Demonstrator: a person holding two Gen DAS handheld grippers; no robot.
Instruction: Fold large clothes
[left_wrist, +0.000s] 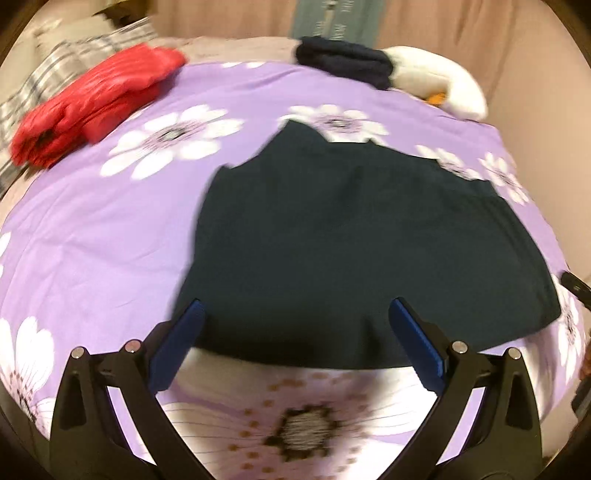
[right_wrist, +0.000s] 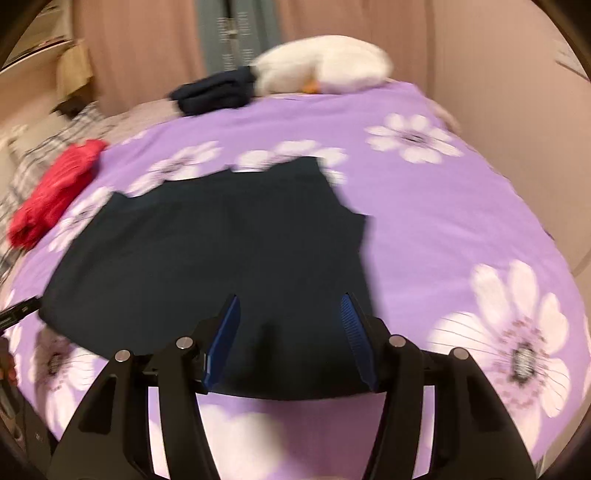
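A dark green garment (left_wrist: 351, 236) lies spread flat on the purple flowered bedspread (left_wrist: 92, 236); it also shows in the right wrist view (right_wrist: 207, 258). My left gripper (left_wrist: 295, 310) is open, its blue-padded fingers wide apart over the garment's near hem, holding nothing. My right gripper (right_wrist: 290, 306) is open too, its fingers straddling the near hem at the garment's right side. A tip of the right gripper (left_wrist: 574, 286) shows at the right edge of the left wrist view. Both views are motion-blurred.
A folded red garment (left_wrist: 96, 103) lies at the far left of the bed, a folded dark navy garment (left_wrist: 343, 64) and a white plush toy (left_wrist: 436, 81) at the far edge. A plaid pillow (left_wrist: 44, 74) is behind the red garment. Curtains (right_wrist: 147, 44) hang behind the bed.
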